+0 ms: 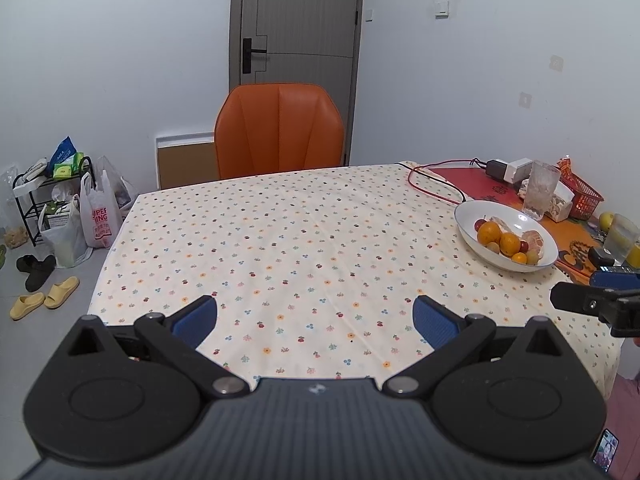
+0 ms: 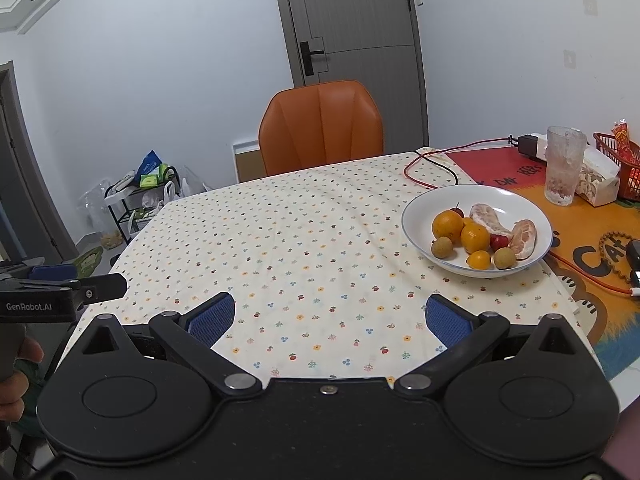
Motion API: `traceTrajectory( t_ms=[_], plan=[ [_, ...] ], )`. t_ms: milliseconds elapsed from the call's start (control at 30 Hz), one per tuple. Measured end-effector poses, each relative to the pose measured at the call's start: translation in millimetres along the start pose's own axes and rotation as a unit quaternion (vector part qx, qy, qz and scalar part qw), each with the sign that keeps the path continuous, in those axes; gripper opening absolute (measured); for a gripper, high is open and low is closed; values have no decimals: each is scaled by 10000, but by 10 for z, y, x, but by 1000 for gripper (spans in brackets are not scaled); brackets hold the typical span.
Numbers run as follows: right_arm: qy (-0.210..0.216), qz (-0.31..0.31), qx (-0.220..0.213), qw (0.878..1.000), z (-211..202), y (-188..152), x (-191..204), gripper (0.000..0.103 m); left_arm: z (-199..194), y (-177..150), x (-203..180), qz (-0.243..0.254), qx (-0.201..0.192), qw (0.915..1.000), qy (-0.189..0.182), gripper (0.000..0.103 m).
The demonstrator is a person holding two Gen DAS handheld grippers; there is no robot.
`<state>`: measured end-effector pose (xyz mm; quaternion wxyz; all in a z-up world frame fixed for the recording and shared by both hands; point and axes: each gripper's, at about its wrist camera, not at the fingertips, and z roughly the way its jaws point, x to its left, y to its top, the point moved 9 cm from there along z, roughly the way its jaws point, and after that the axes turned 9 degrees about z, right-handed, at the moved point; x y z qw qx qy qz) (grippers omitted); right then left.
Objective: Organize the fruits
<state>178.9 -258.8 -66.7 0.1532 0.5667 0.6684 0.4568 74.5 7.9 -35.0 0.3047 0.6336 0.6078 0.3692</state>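
A white bowl (image 2: pixel 412 224) stands on the floral tablecloth (image 2: pixel 304 248) at the right. It holds oranges (image 2: pixel 448 225), small brown fruits (image 2: pixel 441 248), red fruits (image 2: pixel 498 241) and peeled citrus pieces (image 2: pixel 525 238). The bowl also shows in the left wrist view (image 1: pixel 468 216). My left gripper (image 1: pixel 315 318) is open and empty above the cloth's near edge. My right gripper (image 2: pixel 330 318) is open and empty, to the near left of the bowl. Each gripper shows at the edge of the other's view.
An orange chair (image 2: pixel 320 128) stands at the table's far side. A glass (image 2: pixel 563 170), red basket (image 2: pixel 618 160), charger with red cable (image 2: pixel 528 144) and tissue box lie behind the bowl on a colourful mat. Bags, a rack and slippers (image 1: pixel 44 300) are on the floor left.
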Motion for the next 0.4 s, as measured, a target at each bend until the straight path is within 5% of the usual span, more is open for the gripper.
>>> traceTrajectory(
  t_ms=[400],
  plan=[
    [-44,28,-3,10000,-1,-7,-45,103,-17,24,-39,19,-61,10000,-30,103]
  ],
)
